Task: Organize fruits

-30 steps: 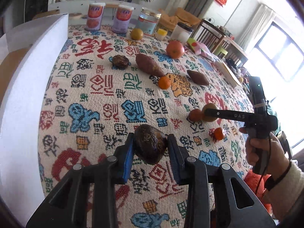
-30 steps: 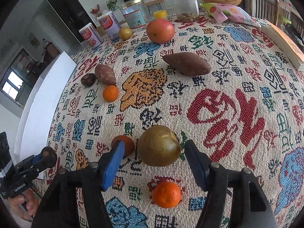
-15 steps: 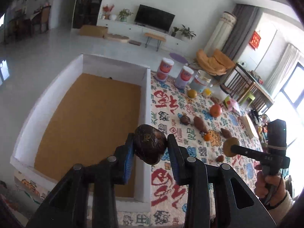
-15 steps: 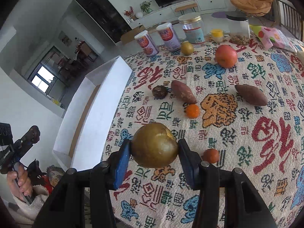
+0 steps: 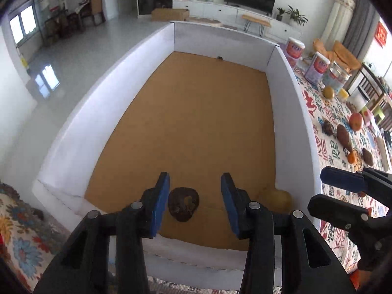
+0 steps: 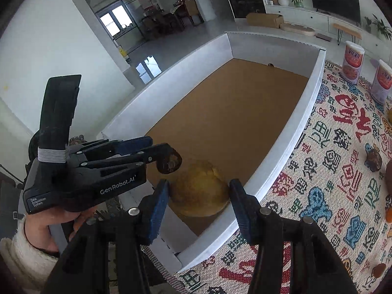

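Observation:
My left gripper [image 5: 194,183] hangs over the near end of a white-walled box [image 5: 289,112] with a brown floor. Its jaws are opening. The dark wrinkled fruit [image 5: 183,203] shows between them but lower down, with neither pad pressing on it. In the right wrist view this fruit [image 6: 169,163] is at the left gripper's [image 6: 161,147] tips. My right gripper [image 6: 199,186] is over the box's near right corner. The yellow-brown fruit [image 6: 198,191] is blurred between its jaws. In the left wrist view that fruit [image 5: 276,199] sits apart from the right gripper [image 5: 316,191], by the wall.
Right of the box [image 6: 301,122], the patterned cloth [image 6: 330,183] carries a red-orange fruit [image 5: 355,121], a sweet potato [image 5: 343,136], a second dark fruit [image 6: 373,160], a small orange [image 5: 351,158] and two cans [image 6: 352,66]. A person's hand [image 6: 61,223] holds the left gripper.
Both grippers swung left from above the cloth to over the box. The left jaws spread and the dark fruit dropped out. The yellow-brown fruit left the right gripper's pads.

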`<state>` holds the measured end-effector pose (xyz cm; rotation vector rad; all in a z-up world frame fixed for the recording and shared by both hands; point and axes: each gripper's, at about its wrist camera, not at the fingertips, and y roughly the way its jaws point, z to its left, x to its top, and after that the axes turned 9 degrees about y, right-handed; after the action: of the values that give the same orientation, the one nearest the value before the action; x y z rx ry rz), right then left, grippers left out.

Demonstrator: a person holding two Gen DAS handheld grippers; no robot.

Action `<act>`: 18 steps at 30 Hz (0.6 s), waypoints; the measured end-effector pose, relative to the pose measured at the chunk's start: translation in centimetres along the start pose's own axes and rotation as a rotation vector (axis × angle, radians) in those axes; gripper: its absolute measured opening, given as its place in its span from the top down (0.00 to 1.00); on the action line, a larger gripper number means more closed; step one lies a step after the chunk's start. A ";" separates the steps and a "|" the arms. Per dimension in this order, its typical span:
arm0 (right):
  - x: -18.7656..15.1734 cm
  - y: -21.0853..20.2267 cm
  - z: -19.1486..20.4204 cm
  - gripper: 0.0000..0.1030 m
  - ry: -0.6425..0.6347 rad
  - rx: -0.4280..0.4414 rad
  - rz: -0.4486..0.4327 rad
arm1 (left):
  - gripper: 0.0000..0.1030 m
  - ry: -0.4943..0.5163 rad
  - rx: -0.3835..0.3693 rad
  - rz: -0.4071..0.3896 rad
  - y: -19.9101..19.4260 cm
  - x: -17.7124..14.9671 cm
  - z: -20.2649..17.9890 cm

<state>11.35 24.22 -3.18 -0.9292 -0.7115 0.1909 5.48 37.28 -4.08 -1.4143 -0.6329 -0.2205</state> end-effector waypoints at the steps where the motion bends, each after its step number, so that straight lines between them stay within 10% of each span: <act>1: 0.1 -0.4 -0.4 0.50 0.022 0.004 -0.009 | 0.50 -0.003 0.006 -0.011 -0.4 0.1 -0.1; 6: 0.1 -7.5 -3.3 0.27 0.074 -0.005 -0.172 | 0.26 0.018 -0.049 -0.164 -3.8 1.5 -2.9; 12: -9.2 -14.5 -11.6 0.10 0.117 -0.281 -0.282 | 0.12 0.182 -0.065 -0.295 -3.9 3.7 -10.7; 18: -21.4 -17.3 -24.0 0.10 0.465 -0.540 -0.277 | 0.13 0.237 -0.044 -0.147 1.8 4.2 -14.1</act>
<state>7.86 -11.58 -9.17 -1.3151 -0.4506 -0.4741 13.71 25.00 -3.75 -1.3590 -0.5384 -0.5138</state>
